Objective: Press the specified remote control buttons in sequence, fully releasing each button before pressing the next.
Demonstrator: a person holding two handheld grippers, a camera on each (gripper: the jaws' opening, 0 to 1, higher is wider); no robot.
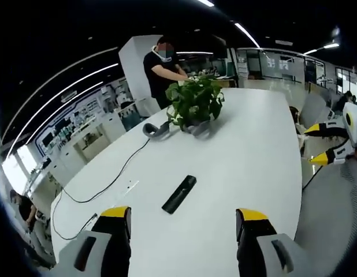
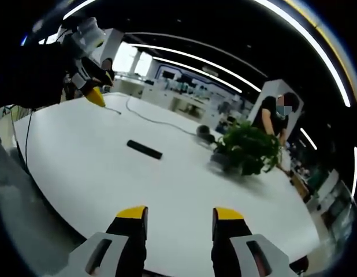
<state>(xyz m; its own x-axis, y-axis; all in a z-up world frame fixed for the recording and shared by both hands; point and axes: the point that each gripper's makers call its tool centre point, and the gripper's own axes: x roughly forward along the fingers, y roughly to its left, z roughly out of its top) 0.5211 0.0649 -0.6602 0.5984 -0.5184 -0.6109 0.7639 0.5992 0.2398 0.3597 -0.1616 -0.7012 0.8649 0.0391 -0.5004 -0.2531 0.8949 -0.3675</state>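
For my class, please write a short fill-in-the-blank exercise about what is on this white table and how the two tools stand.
1. The black remote control lies on the ____ table.
2. Behind the remote stands a leafy potted ____.
3. The left tool has its jaws ____, holding nothing.
4. A black ____ runs across the table from the headset.

Missing words: white; plant; open; cable

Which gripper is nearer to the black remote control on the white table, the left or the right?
Left, as far as the views show. The left gripper hovers open just short of the remote control, which lies between its jaws' lines. The right gripper hangs open near the table's edge, farther back.
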